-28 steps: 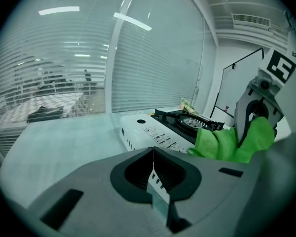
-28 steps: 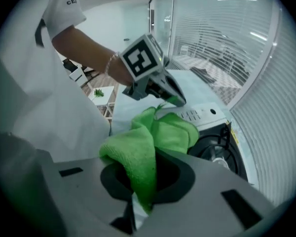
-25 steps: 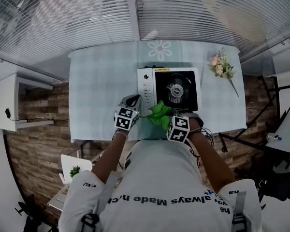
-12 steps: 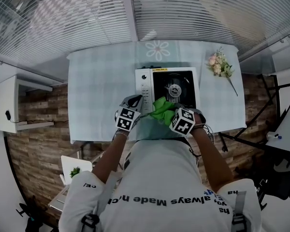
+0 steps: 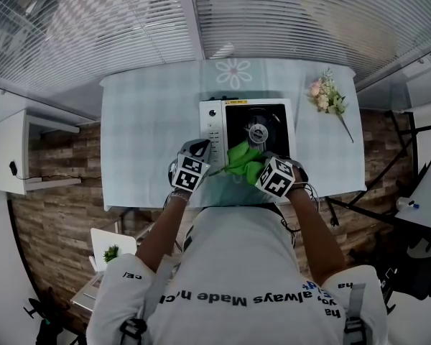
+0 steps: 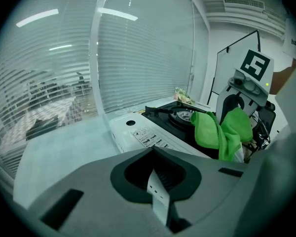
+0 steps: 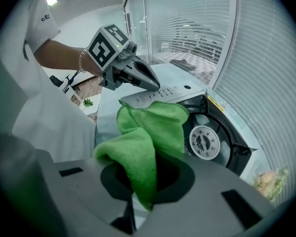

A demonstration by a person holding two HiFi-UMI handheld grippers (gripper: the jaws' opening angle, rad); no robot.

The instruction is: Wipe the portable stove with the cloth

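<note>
Nearest the person, the right gripper (image 5: 261, 167) is clamped on a bunched green cloth (image 5: 243, 158), one fold pinched between its jaws and the rest spilling forward. The cloth lies over the near edge of the portable stove (image 5: 274, 123), on its black top just short of the round burner (image 5: 258, 132). Beside it, the left gripper (image 5: 202, 149) has its jaws together with nothing between them, and its tip points at the near end of the stove's white control panel (image 5: 214, 129). The stove stands on a pale checked surface (image 5: 151, 131). A flower sprig (image 5: 328, 100) lies well apart at the far right, with window blinds (image 5: 309, 13) beyond.
</note>
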